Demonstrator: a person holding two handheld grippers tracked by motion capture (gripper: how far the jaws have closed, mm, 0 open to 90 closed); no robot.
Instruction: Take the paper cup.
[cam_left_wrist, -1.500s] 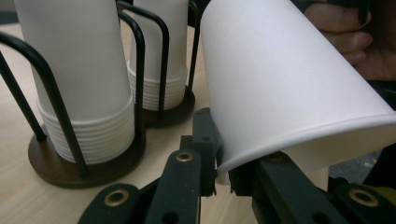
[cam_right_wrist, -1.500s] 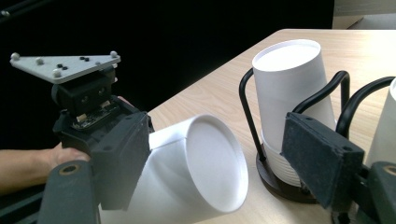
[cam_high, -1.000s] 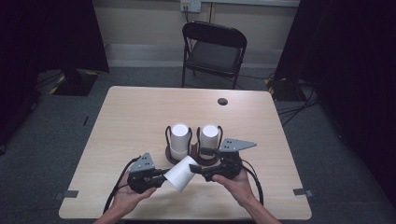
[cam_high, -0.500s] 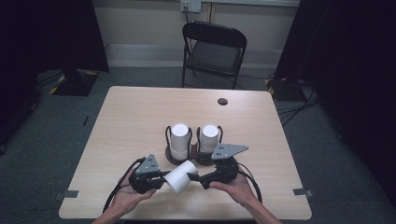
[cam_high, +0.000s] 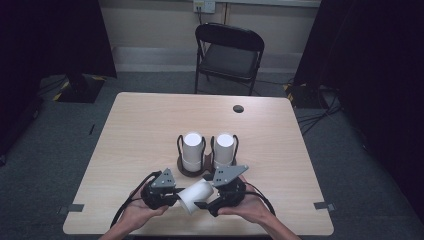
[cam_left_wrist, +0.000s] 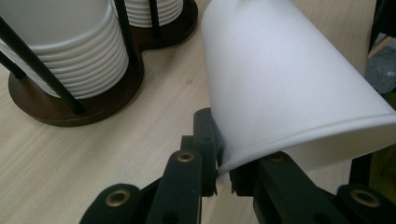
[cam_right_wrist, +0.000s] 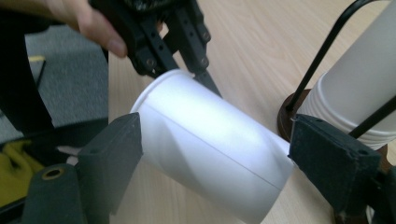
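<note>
Right hand-held gripper (cam_right_wrist: 212, 154) jaws just opened; cup (cam_right_wrist: 210, 158) base cut off.

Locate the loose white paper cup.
High view: the white paper cup lies tilted at the table's near edge, between both grippers, just before the dark wooden cup rack.

I see a plain white paper cup (cam_high: 197, 194), black grippers with grey plates, white cup stacks (cam_high: 192, 150) in a dark brown holder (cam_left_wrist: 70, 105), pale wood-grain table (cam_high: 145, 130)
</note>
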